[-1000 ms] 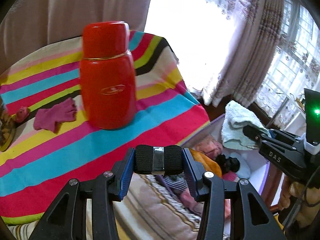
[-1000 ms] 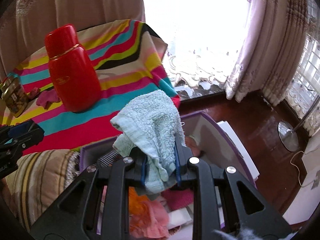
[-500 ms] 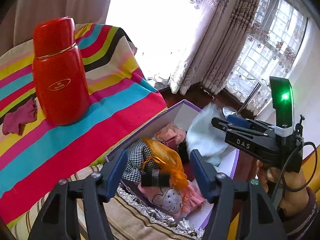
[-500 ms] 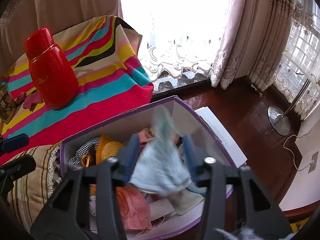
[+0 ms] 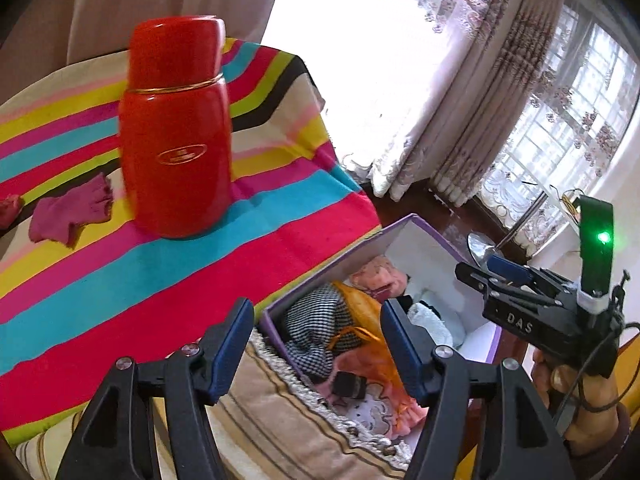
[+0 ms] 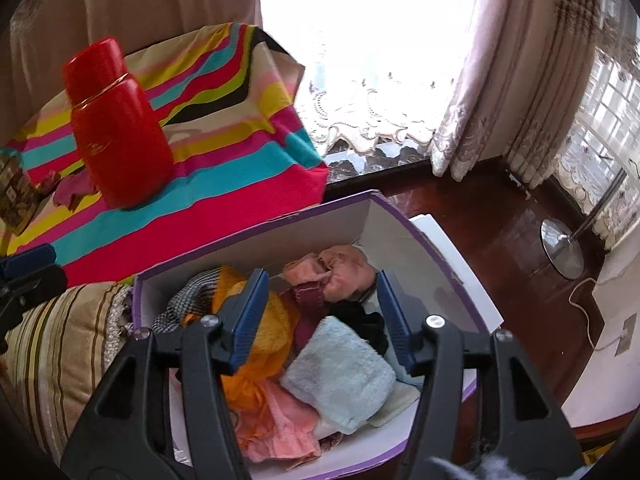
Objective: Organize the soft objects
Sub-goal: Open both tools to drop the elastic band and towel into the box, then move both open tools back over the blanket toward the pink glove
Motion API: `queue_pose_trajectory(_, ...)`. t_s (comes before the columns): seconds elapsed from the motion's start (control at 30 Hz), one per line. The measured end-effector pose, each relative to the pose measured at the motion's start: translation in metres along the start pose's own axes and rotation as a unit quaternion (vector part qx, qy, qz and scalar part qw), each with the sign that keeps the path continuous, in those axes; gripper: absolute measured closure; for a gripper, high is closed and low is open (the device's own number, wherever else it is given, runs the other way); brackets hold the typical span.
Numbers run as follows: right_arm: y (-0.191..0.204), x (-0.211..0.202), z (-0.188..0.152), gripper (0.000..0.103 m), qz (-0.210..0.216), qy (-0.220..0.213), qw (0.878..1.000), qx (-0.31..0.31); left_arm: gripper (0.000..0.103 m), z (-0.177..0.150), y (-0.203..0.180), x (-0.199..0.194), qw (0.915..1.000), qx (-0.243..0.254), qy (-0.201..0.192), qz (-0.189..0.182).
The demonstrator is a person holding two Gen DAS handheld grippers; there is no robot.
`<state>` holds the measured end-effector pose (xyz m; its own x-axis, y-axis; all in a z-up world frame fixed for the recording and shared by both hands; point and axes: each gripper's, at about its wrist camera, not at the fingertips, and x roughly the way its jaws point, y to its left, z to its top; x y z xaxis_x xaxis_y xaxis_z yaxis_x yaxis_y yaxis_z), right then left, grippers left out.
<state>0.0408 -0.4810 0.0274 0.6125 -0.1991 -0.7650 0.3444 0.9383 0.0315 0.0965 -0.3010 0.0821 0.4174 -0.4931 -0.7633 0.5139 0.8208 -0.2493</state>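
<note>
Right tongs (image 6: 320, 312) opening over purple-rimmed box (image 6: 404, 216), nothing between them, pale blue towel (image 6: 340, 376) lying inside, left tongs (image 5: 316, 344) apart and empty, red flask (image 5: 176, 128) far left on striped surface (image 5: 120, 280).

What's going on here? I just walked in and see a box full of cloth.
A person holds tongs in each hand over a purple box of soft things. The right tongs are opening, nothing pressed between them, with a light blue towel lying in the box below. The left tongs are open and empty; a small black band lies in the box. A magenta glove remains on the striped cloth beside the red flask.
</note>
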Motion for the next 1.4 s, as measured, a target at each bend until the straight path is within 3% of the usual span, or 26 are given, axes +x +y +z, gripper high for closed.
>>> queue_pose_trajectory(0.33,0.071,0.001,-0.002,0.042,0.051,0.006,0.996,-0.068,0.036,0.005,0.062,-0.017,0.9975,-0.05,-0.018,0.046)
queue_pose_trajectory(0.53,0.126,0.001,-0.001,0.038,0.092,0.005,0.988,-0.122,0.036,0.007,0.122,-0.031,0.9901,-0.096,-0.032,0.097)
queue_pose_trajectory(0.87,0.233,0.006,0.014,0.03,0.159,-0.007,0.962,-0.223,0.036,0.007,0.222,-0.051,0.9692,-0.152,-0.04,0.189)
queue_pose_trajectory(1.17,0.335,0.049,0.039,0.026,0.169,-0.005,0.937,-0.305,0.036,0.002,0.267,-0.065,0.9562,-0.189,-0.048,0.218)
queue_pose_trajectory(1.4,0.399,0.097,0.053,0.024,0.162,0.002,0.922,-0.352,0.036,0.001,0.286,-0.067,0.9513,-0.2,-0.048,0.229)
